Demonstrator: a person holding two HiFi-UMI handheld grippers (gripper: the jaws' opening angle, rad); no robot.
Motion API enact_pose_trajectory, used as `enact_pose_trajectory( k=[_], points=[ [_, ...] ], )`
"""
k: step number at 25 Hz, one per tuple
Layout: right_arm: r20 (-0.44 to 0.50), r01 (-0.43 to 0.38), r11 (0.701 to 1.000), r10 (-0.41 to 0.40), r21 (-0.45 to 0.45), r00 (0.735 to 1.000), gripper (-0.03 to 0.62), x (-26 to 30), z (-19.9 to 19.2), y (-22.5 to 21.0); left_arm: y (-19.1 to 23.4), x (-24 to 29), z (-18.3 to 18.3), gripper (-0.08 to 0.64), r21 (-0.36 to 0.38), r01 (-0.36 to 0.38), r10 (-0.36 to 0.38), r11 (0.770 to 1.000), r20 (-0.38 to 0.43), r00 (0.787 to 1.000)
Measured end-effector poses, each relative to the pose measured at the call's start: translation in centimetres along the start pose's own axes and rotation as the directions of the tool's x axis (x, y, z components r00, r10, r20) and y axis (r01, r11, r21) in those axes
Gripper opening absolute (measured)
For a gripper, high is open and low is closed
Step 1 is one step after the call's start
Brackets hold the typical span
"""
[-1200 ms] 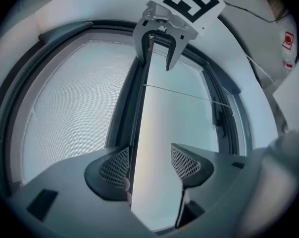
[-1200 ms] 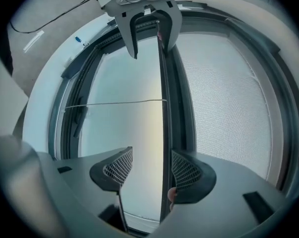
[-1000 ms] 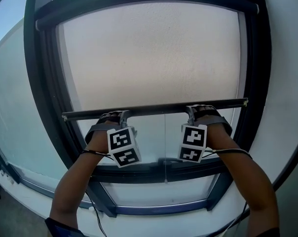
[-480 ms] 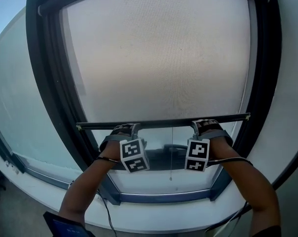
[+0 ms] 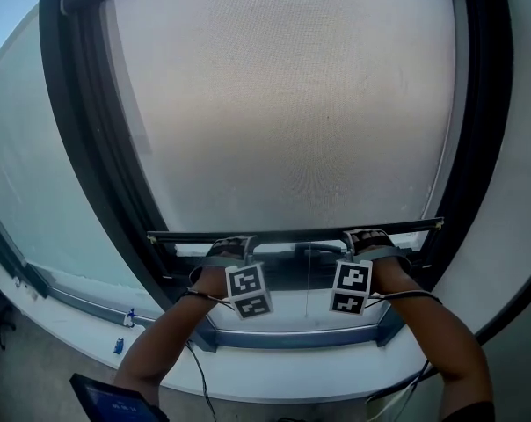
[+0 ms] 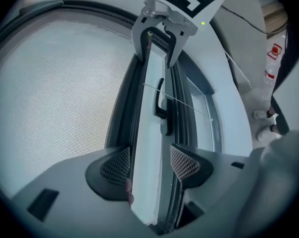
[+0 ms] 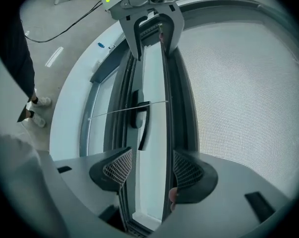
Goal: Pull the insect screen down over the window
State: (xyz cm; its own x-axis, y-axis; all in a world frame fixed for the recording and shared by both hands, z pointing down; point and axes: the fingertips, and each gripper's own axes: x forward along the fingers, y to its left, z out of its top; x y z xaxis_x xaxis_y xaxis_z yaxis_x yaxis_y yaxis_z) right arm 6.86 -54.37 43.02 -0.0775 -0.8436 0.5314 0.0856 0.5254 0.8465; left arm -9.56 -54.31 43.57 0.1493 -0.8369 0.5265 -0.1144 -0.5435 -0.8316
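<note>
The grey mesh insect screen [image 5: 292, 104] covers nearly the whole window. Its dark bottom bar [image 5: 292, 233] hangs just above the lower frame. My left gripper [image 5: 239, 243] and right gripper [image 5: 358, 236] both sit on the bar, left and right of the thin pull cord [image 5: 308, 266]. In the left gripper view the bar [image 6: 136, 108] lies against the mesh-side finger of my left gripper [image 6: 149, 165]; the other finger stands apart from it. The right gripper view mirrors this, with the bar [image 7: 164, 83] against one finger of my right gripper [image 7: 152, 167]. A fingertip shows beside each mesh-side finger.
A dark window handle [image 6: 160, 108] sits on the lower frame below the bar. A white curved sill [image 5: 274, 359] runs under the window, with small blue items [image 5: 120, 341] on it. A dark tablet corner [image 5: 107, 398] is at lower left. Cables trail from both arms.
The bottom bar has come down from mid-window to just above the lower frame, with both grippers travelling down on it. More mesh now covers the glass.
</note>
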Motion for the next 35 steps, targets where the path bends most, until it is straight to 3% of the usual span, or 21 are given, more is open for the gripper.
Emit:
enact_pose_trajectory(
  k=[4, 13, 19, 24, 35],
  points=[
    [-0.004, -0.05, 0.999, 0.05, -0.009, 0.999, 0.244, 1.5, 0.1, 3.3, -3.4, 1.5, -0.6, 0.256, 0.007, 0.07, -0.07, 0.998, -0.014, 0.997],
    [-0.008, -0.043, 0.999, 0.043, 0.0, 0.999, 0.245, 3.1, 0.2, 5.9, -6.1, 2.8, -1.2, 0.256, -0.001, 0.086, -0.086, 0.996, -0.03, 0.996],
    [-0.031, -0.13, 0.991, 0.13, -0.006, 0.991, 0.244, 4.7, 0.2, 9.5, -9.6, 4.5, -1.8, 0.256, -0.015, 0.156, -0.156, 0.988, -0.046, 0.987],
    [-0.025, -0.117, 0.993, 0.117, 0.006, 0.993, 0.247, 6.1, 0.2, 11.6, -11.7, 5.9, -1.8, 0.259, -0.085, 0.13, -0.133, 0.988, -0.031, 0.991],
    [-0.058, -0.112, 0.993, 0.114, 0.033, 0.992, 0.247, 5.9, 0.4, 11.7, -11.8, 5.6, -1.9, 0.259, -0.081, 0.128, -0.131, 0.989, -0.032, 0.991]
  ],
)
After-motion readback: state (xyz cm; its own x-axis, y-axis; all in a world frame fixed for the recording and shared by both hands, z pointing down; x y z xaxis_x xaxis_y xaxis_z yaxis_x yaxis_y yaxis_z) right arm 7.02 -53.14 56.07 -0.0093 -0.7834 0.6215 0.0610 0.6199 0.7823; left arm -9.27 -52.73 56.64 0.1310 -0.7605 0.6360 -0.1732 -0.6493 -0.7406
